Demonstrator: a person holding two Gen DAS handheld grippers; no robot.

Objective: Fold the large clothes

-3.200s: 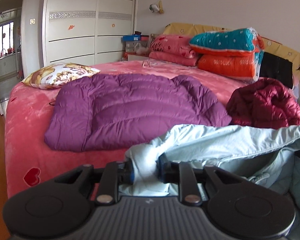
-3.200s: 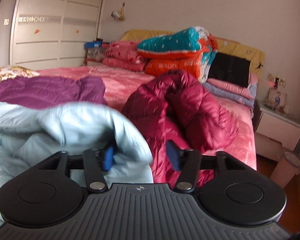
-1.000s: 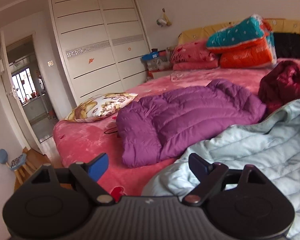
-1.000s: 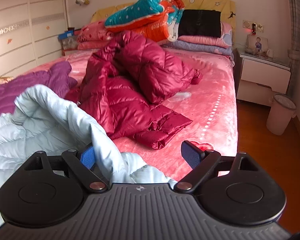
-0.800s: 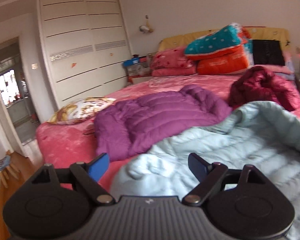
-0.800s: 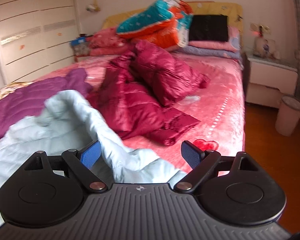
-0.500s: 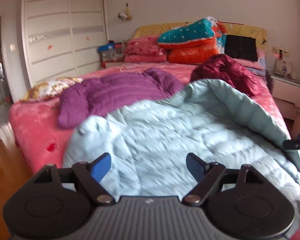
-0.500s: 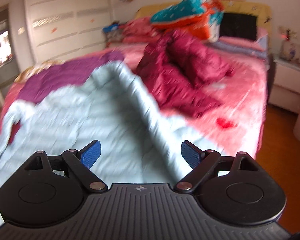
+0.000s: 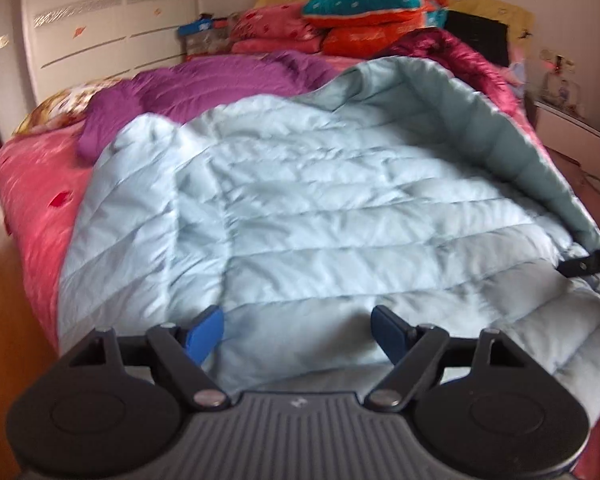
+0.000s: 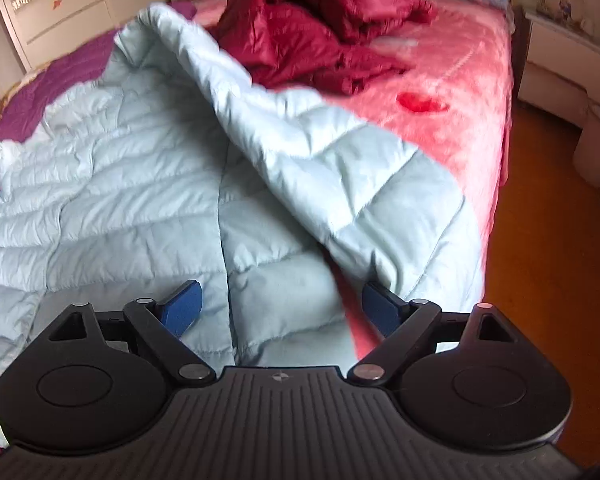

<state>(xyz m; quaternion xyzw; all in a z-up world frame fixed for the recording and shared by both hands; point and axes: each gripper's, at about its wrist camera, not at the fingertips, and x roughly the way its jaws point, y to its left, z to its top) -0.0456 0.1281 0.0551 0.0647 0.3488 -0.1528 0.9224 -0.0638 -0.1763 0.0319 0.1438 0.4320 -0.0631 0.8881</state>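
Pale blue quilted down jacket (image 9: pixel 320 216) spread across centre frame on pink plush bed cover (image 9: pixel 32 184), overlooked at lower frame by left gripper (image 9: pixel 298 334) and right gripper (image 10: pixel 280 306), jaws parted, nothing clamped.

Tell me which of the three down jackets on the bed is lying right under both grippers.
The light blue jacket, spread at the bed's near edge. The purple jacket and the crumpled dark red jacket lie farther back.

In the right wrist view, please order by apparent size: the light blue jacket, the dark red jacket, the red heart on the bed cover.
1. Light blue jacket, though nearest the camera.
2. Dark red jacket.
3. Red heart.
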